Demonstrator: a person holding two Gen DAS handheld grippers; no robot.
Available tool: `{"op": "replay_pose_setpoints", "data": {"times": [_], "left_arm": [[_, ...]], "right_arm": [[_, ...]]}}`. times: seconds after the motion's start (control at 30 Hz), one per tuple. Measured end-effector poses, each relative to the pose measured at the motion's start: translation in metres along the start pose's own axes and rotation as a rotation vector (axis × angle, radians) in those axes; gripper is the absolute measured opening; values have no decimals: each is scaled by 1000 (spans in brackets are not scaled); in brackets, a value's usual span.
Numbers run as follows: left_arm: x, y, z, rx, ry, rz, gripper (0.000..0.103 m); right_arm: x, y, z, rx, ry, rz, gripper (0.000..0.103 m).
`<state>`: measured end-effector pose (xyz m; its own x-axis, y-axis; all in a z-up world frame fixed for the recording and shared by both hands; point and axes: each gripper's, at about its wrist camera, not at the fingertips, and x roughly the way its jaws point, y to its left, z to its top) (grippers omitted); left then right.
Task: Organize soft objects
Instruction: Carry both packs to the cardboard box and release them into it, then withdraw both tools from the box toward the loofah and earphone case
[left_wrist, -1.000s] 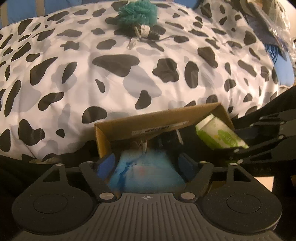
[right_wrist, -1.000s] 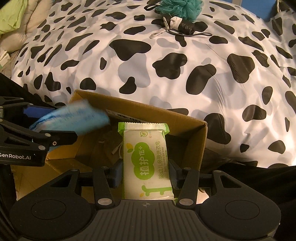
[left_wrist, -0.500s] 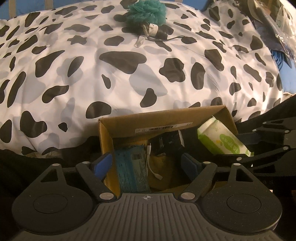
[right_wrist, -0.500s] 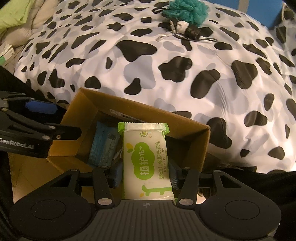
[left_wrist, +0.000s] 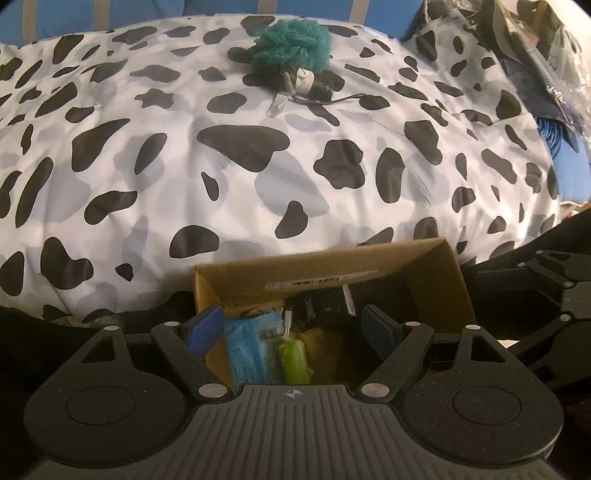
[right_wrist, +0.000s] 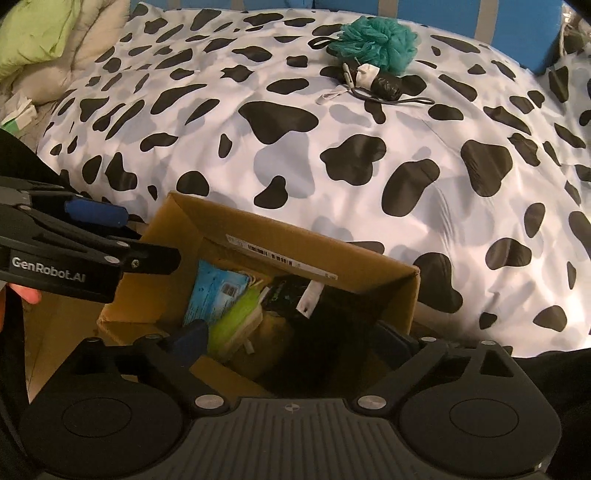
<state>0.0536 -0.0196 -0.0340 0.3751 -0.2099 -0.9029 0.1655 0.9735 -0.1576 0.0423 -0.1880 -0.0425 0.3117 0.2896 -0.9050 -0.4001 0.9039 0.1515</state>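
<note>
Open cardboard box sits at the near edge of the bed, against the cow-print duvet. Both hand-held grippers hang over the box, pointing steeply down into it. Left hand-held gripper has jaws spread wide, blue pads apart, nothing between them; it hovers above the box's left part. Right hand-held gripper has jaws opening, nothing pinched; the pads stand clear on either side of the box interior. Green wipes pack lies loose inside the box, tilted, blurred, just beside the blue pack, which leans on the left inner wall. In the left wrist view the blue pack and green wipes pack sit side by side, touching, at the box's near-left. Dark items and a white cable end also lie on the box floor, too dim to identify. Teal bath pouf rests near the far edge of the duvet, well apart from the box, with a small black-and-white bundle with a strap touching it on the near side. Pale green cushion sits at the far-left corner of the bed.
</note>
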Motion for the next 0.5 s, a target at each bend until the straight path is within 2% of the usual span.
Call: {"op": "replay_pose_setpoints", "data": {"times": [0.13,0.33,0.5], "left_arm": [[3,-1,-2,3,15,7,81],[3,-6,-4,38,5,-34,81],[0,-1,-4,20,6,-38,81]], "right_arm": [[0,-2,0,11,-2,-4,97],[-3,-7,0,34,-15,-9,98],[-5,-12,2,66,-25,-5,99]]}}
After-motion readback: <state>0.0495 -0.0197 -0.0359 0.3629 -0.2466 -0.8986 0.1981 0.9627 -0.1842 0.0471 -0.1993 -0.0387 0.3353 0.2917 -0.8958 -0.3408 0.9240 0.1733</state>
